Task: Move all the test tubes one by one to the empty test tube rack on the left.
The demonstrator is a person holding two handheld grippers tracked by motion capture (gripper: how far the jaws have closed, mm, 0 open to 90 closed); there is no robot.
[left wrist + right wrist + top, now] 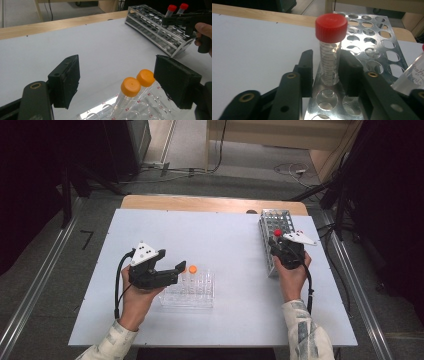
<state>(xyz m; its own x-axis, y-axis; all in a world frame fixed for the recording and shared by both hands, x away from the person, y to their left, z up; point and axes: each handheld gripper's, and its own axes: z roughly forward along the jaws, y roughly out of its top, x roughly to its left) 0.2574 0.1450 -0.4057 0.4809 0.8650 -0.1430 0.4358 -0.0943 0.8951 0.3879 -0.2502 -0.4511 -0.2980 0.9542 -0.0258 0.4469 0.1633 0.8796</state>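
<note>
High view: metal rack [276, 240] lies lengthwise near the white table's [225, 245] far right corner, its outer long side close to the table's right edge. Bare tabletop runs wide to the rack's left, up to a clear plastic rack [189, 290] that sits well apart, toward the near edge.

Right gripper [281, 247] hangs over the metal rack's near half, beside a red cap. Right gripper view: its black jaws flank the red-capped tube [330, 50], which stands upright in a hole at the rack's edge row. Pads are drawn in close on the tube's clear body below the cap; whether both press it cannot be told. A second tube's [412, 75] clear wall leans in just right of it.

Left gripper [172, 271] hovers over the plastic rack, far left of the metal one. Left gripper view: jaws wide apart, nothing between the pads, two orange-capped tubes [130, 87] below them.

Materials: metal rack is shiny perforated sheet with round holes in rows. Red cap ribbed; tube transparent with printed graduation lines. Pads matte black and blocky. Table smooth, matte.
</note>
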